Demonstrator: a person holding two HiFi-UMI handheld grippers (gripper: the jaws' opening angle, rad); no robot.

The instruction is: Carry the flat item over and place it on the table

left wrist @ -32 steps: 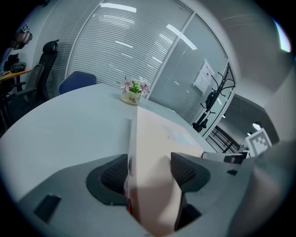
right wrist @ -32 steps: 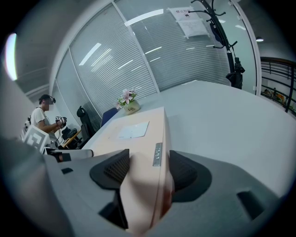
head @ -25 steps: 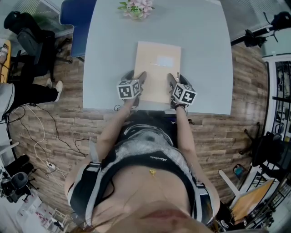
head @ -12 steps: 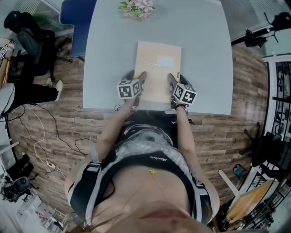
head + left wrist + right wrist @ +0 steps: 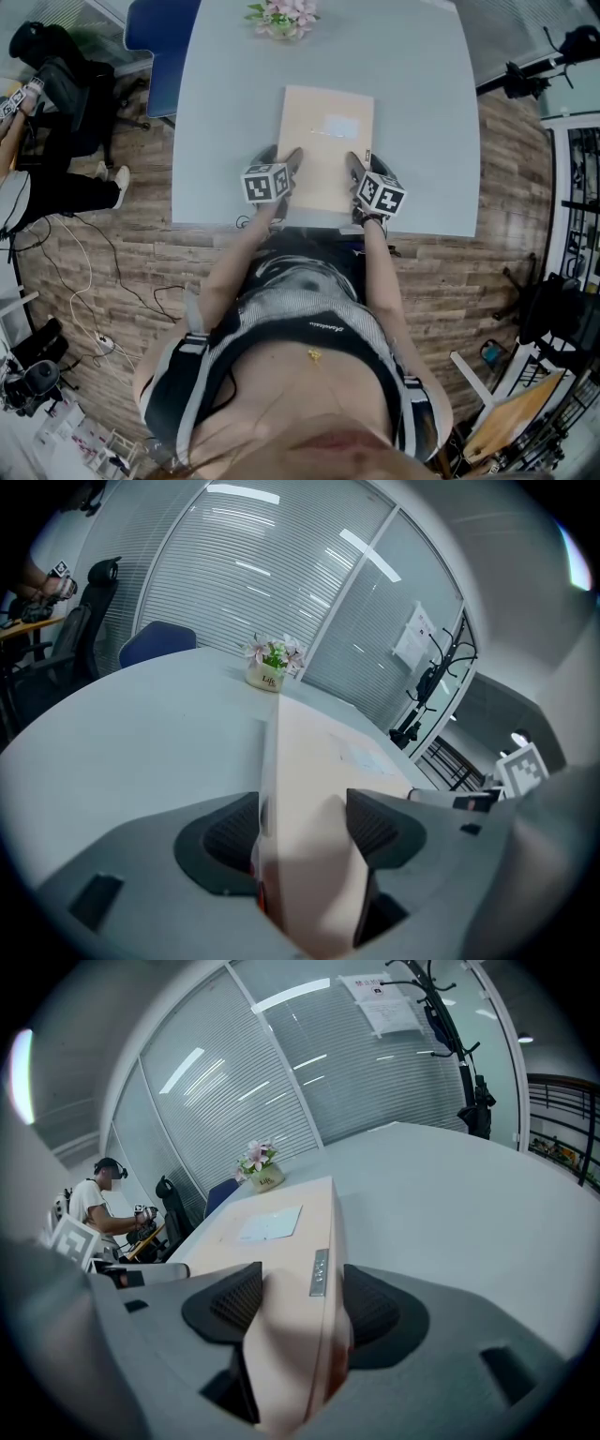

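Observation:
A flat tan box with a pale label lies on the grey table, its near end close to the table's front edge. My left gripper is shut on the box's near left corner; in the left gripper view the box fills the gap between both pads. My right gripper is shut on the near right corner, and the right gripper view shows the box clamped between its pads, a small grey sticker on its edge.
A small pot of pink flowers stands at the table's far edge. A blue chair sits at the far left corner. A seated person and black office chair are at the left; cables trail on the wood floor.
Both grippers and the box stay where they were. Only the seated person's hand at the far left has shifted a little.

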